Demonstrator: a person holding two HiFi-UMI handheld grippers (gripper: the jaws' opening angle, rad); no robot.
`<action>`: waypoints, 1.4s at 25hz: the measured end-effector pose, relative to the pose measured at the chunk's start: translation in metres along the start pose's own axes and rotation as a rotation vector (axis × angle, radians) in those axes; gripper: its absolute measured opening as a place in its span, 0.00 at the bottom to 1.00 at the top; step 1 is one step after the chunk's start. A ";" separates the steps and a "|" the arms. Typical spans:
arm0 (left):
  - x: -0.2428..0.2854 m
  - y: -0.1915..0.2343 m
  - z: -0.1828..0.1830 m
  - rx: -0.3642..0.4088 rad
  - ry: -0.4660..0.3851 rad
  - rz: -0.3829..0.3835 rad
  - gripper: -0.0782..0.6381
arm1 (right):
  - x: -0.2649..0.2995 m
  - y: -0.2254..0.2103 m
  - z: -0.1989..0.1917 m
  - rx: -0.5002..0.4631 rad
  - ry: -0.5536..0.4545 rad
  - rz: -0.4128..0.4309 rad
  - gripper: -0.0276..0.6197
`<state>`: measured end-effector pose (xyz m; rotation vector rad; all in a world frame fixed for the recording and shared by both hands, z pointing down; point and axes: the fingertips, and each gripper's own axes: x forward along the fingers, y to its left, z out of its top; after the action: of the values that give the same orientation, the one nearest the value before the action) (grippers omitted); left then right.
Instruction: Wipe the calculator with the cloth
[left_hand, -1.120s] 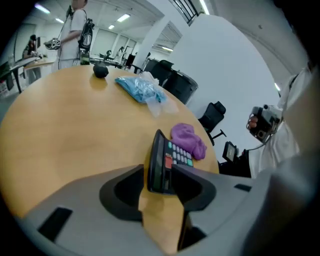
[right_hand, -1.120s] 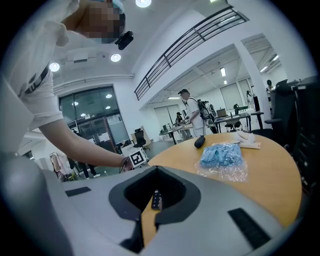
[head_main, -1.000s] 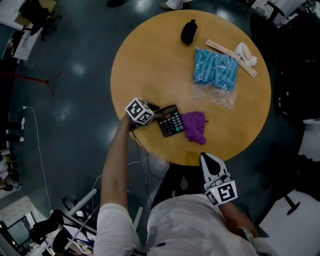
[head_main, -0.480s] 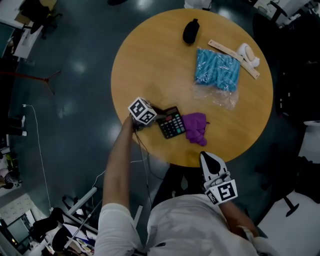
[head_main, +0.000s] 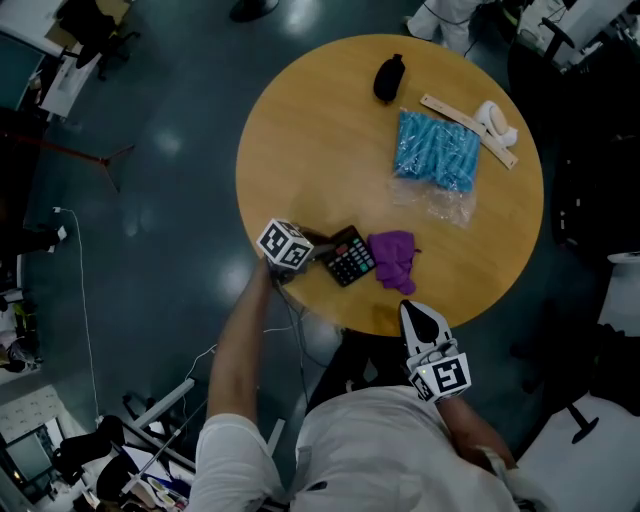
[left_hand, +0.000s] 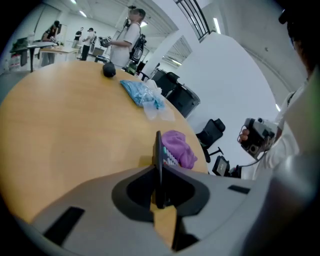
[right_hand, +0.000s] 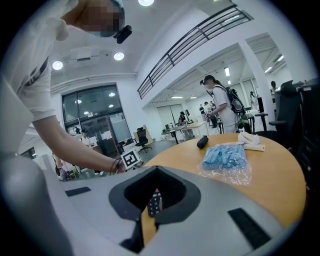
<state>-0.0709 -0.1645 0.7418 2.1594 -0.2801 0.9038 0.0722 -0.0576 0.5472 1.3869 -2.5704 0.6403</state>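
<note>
- Now the left gripper (left_hand: 159, 186) has its fingers (left_hand: 210, 192) just closing; they pinch the calculator (left_hand: 158, 150) edge-on by its near end.
- Just beyond it, toward the right, the cloth (head_main: 393, 260) lies on the worktop (head_main: 320, 130).
- Nearer the cloth: right gripper (head_main: 422, 322), fingers shut, empty.

The black calculator (head_main: 350, 258), with some coloured keys, sits near the surface's near edge, skewed to it. Its left end is clamped between the jaws of the left hand-held gripper (head_main: 316, 250), which have just been closing on it. The purple cloth (head_main: 393, 258) lies crumpled just beside its other end.
</note>
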 end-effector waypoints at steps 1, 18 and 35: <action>-0.003 -0.004 -0.004 -0.023 -0.024 0.023 0.18 | 0.000 -0.001 -0.001 -0.006 0.000 -0.003 0.07; -0.119 -0.098 -0.055 -0.498 -0.789 0.438 0.18 | 0.054 -0.057 -0.036 -0.086 0.088 -0.105 0.07; -0.158 -0.138 -0.023 -0.514 -1.030 0.538 0.18 | 0.114 -0.097 -0.179 -0.134 0.604 -0.198 0.38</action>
<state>-0.1342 -0.0669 0.5652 1.8803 -1.4627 -0.1351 0.0762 -0.1126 0.7738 1.1592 -1.9410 0.7047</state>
